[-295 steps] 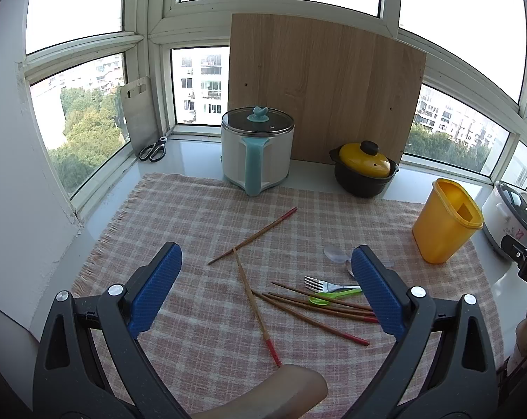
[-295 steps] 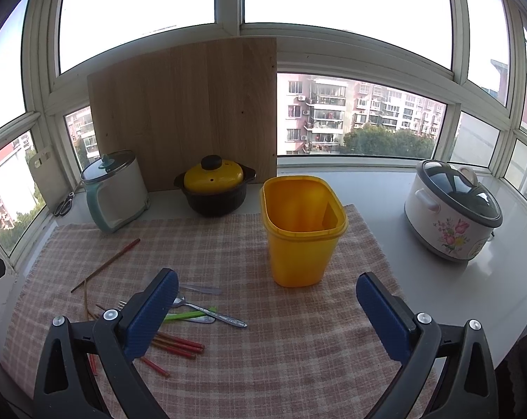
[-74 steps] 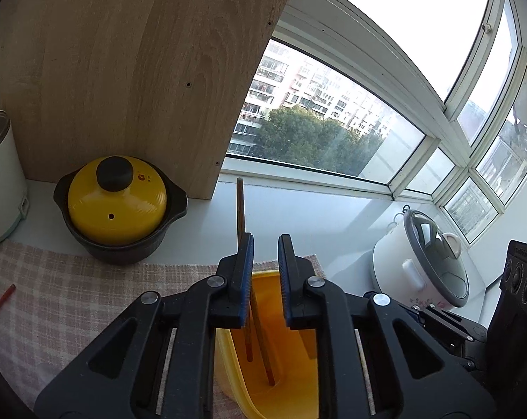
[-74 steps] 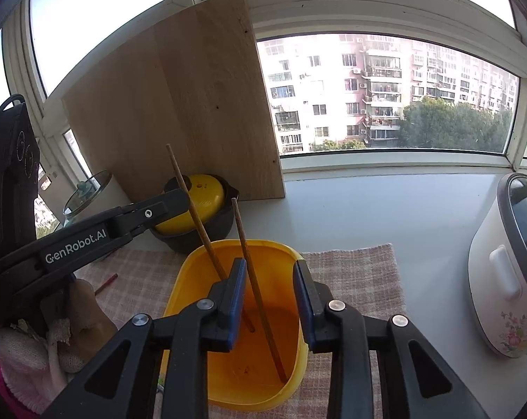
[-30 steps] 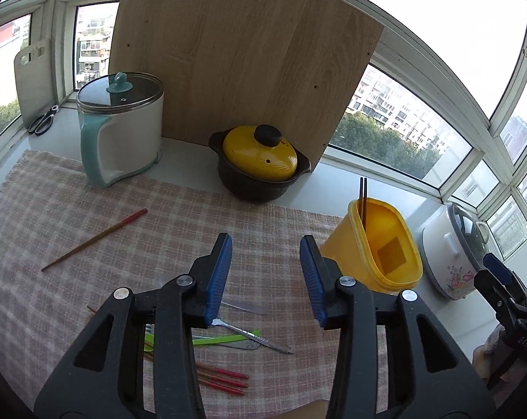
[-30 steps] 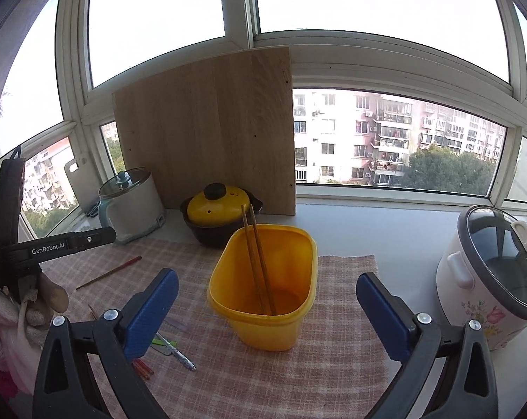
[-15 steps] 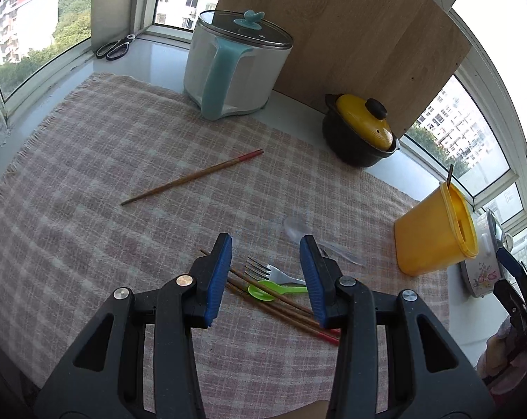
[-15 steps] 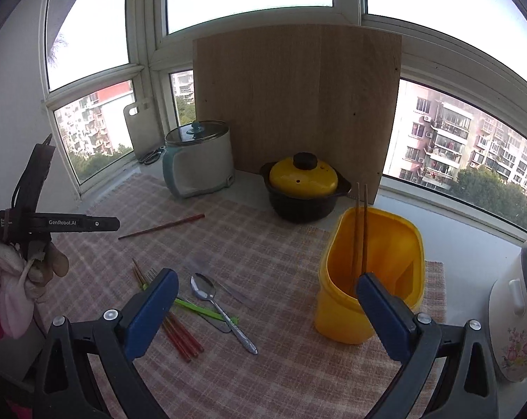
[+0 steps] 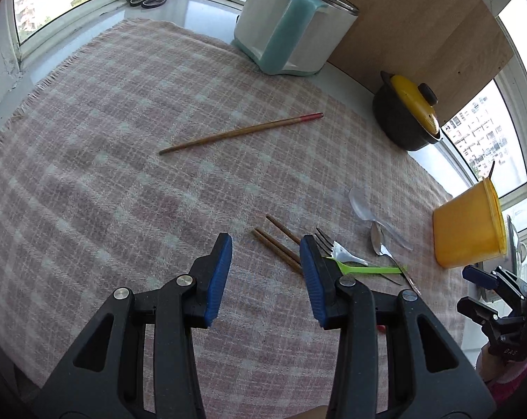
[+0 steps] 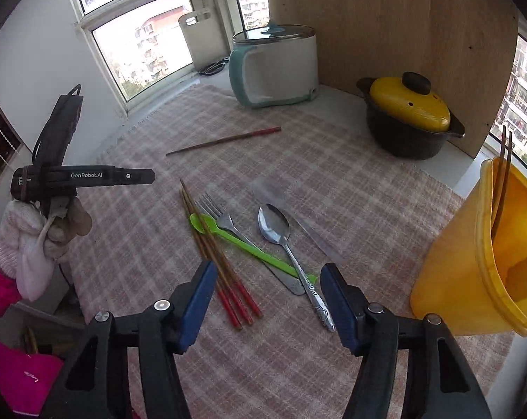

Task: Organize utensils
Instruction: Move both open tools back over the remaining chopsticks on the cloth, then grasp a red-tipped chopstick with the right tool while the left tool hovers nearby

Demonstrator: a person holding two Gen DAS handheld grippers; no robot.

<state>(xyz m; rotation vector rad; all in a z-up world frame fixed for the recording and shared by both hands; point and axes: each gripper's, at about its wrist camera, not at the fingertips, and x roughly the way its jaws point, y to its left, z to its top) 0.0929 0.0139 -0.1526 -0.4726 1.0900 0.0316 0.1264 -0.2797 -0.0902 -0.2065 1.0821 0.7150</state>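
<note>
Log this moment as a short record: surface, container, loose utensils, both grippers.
surface: pink checked cloth
container: yellow plastic tub, two brown wooden chopsticks standing inside
loose pile: red-tipped wooden chopsticks, metal fork, green plastic spoon, metal spoon, clear plastic spoon
apart: single red-tipped chopstick
left hand-held gripper: empty, above chopstick ends
right hand-held gripper: closing, nothing gripped
</note>
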